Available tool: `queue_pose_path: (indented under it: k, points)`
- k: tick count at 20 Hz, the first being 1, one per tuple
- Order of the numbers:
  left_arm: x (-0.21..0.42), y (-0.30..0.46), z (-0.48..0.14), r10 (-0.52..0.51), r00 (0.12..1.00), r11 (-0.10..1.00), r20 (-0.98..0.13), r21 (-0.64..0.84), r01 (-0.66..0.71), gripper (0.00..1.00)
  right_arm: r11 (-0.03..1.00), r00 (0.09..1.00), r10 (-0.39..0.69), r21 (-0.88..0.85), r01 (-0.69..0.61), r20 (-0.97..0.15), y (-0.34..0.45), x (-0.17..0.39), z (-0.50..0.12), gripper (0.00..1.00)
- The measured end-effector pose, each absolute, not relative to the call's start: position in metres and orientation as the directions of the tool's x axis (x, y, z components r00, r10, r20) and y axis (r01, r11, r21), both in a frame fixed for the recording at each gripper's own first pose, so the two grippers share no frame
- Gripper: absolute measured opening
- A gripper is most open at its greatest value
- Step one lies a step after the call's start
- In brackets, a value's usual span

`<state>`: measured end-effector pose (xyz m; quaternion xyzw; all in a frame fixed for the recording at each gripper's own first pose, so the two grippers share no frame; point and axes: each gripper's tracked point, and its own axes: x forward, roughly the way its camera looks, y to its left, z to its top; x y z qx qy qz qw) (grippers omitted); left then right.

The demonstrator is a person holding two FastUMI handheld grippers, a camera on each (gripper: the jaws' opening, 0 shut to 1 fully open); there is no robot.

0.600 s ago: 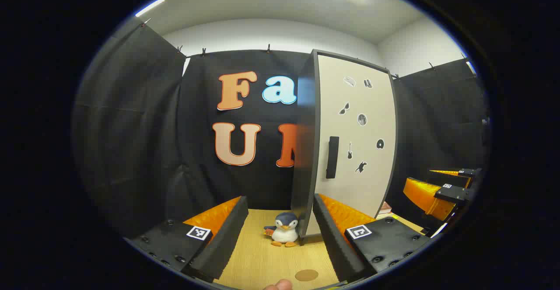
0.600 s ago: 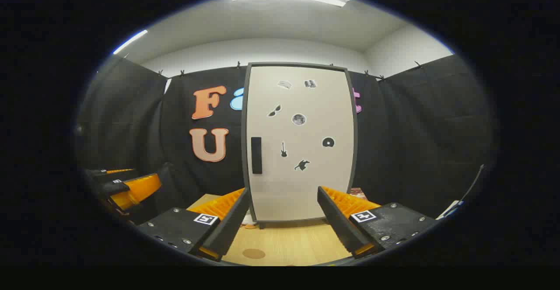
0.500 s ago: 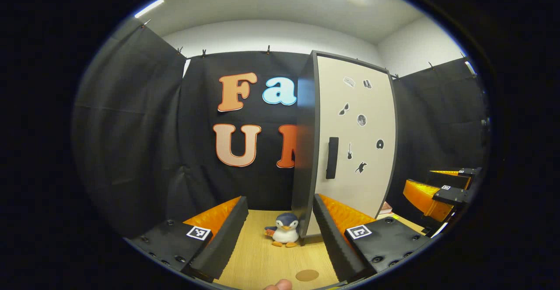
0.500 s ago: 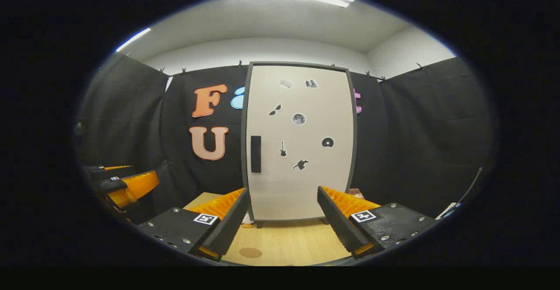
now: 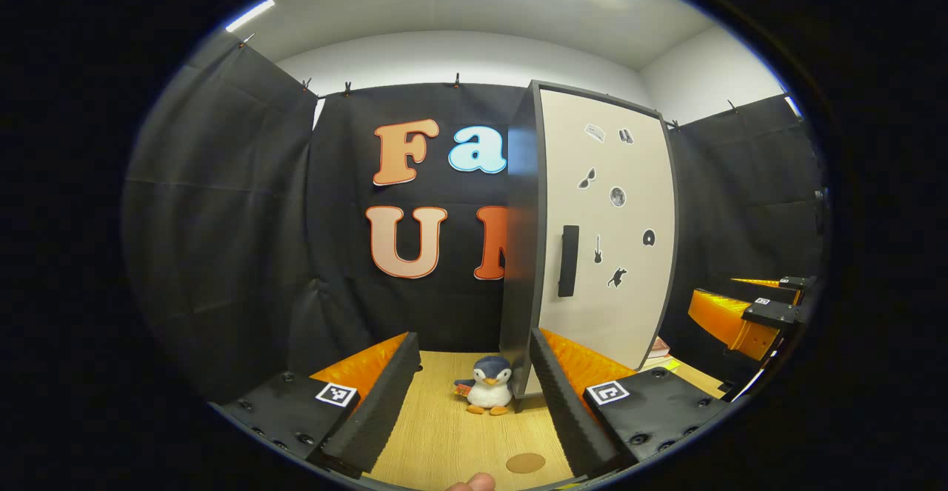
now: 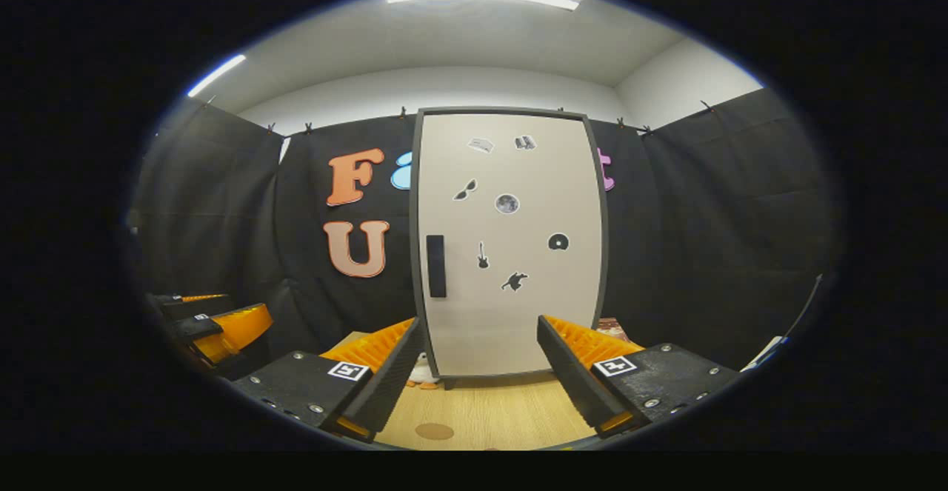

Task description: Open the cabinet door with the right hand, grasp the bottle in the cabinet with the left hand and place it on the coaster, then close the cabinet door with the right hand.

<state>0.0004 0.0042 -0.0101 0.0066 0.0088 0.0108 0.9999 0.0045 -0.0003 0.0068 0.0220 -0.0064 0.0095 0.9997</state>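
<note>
Ahead of the left gripper, in the left gripper view, the wooden tabletop runs out between its two fingers, which stand wide apart with nothing between them. Straight beyond the gap sits a small penguin plush, just beside the near corner of the cabinet. The cabinet rises ahead and to the right of this gripper, its pale cabinet door shut, dotted with small stickers, and its dark upright handle near the door's left edge. Close in front of the fingers, low on the table, lies the round brown coaster; a fingertip peeks in at the bottom edge. Far off to the right hangs the right gripper, apart from the cabinet.

Straight ahead of the right gripper, in the right gripper view, the cabinet door faces it squarely, closed, with the handle ahead and slightly left. Its fingers are spread wide, empty, well short of the door. The coaster lies on the table just ahead, left of centre. The left gripper shows far to the left. The bottle cannot be seen behind the shut door.
</note>
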Motion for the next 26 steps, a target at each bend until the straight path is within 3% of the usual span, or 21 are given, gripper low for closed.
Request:
queue_pose_path:
  k: [8,9,11,12,26]
  points:
    - [0.021,0.015,-0.024,0.025,0.999,1.000,-0.045,-0.009,-0.026,0.94,0.999,1.000,0.014,0.045,-0.014,-0.001,0.003,0.026,0.002,0.95]
    - [0.025,0.017,-0.025,0.024,0.999,1.000,-0.046,-0.014,-0.024,0.99,0.999,1.000,0.015,0.044,-0.015,-0.005,0.005,0.030,0.001,0.95]
    - [0.033,0.021,-0.026,0.023,0.999,1.000,-0.048,-0.017,-0.024,0.99,0.999,1.000,0.016,0.042,-0.015,-0.009,0.010,0.041,0.001,0.95]
    - [0.036,0.025,-0.027,0.022,0.999,1.000,-0.048,-0.016,-0.023,0.94,0.999,1.000,0.017,0.042,-0.016,-0.009,0.014,0.048,0.002,0.94]
    - [0.083,0.087,-0.045,0.035,0.997,0.999,-0.075,0.000,-0.035,0.98,0.998,0.998,0.061,0.024,-0.061,0.021,0.084,0.177,0.025,0.94]
